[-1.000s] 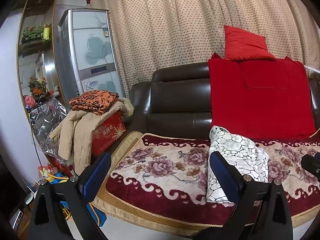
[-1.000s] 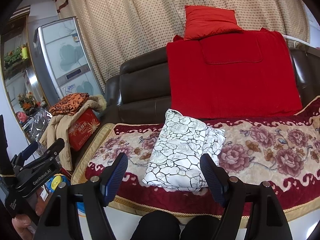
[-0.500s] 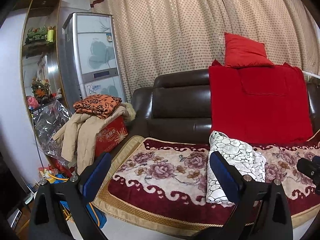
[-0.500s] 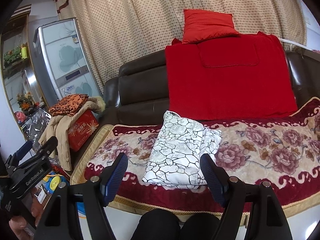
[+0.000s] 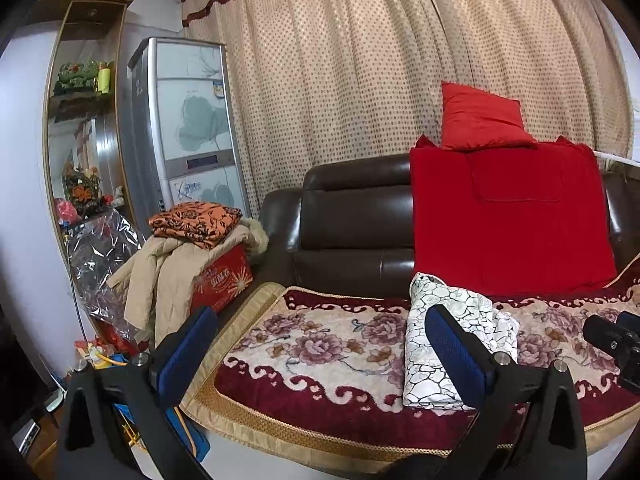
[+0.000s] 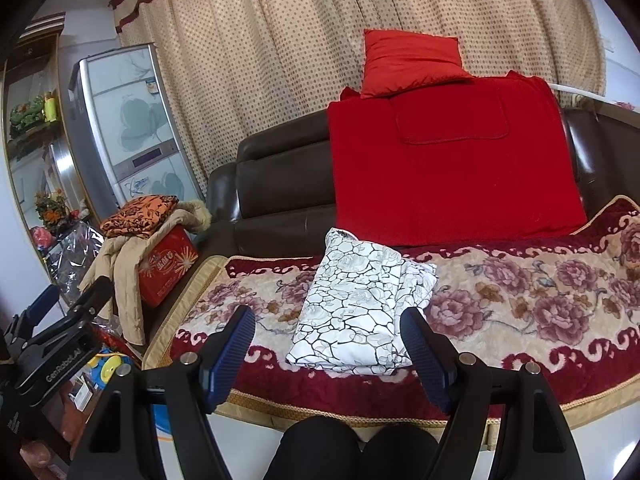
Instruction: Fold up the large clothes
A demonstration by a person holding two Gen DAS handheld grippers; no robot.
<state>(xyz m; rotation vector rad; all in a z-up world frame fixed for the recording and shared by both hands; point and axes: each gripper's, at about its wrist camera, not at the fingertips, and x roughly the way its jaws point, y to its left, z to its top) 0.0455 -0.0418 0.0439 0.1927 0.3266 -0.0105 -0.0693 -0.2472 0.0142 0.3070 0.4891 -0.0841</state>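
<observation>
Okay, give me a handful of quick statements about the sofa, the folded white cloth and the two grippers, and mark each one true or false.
1. The white folded garment with a black crackle pattern lies on the floral red and cream sofa cover. True.
2. The right gripper is clamped on that garment. False: its jaws stand open with nothing between them, short of the cloth.
3. The red square cushion sits on the sofa seat. False: it rests on top of the backrest, above the red blanket draped there.
4. The left gripper is open and empty. True.
5. An orange and black patterned cloth tops the pile beside the sofa. True.
</observation>
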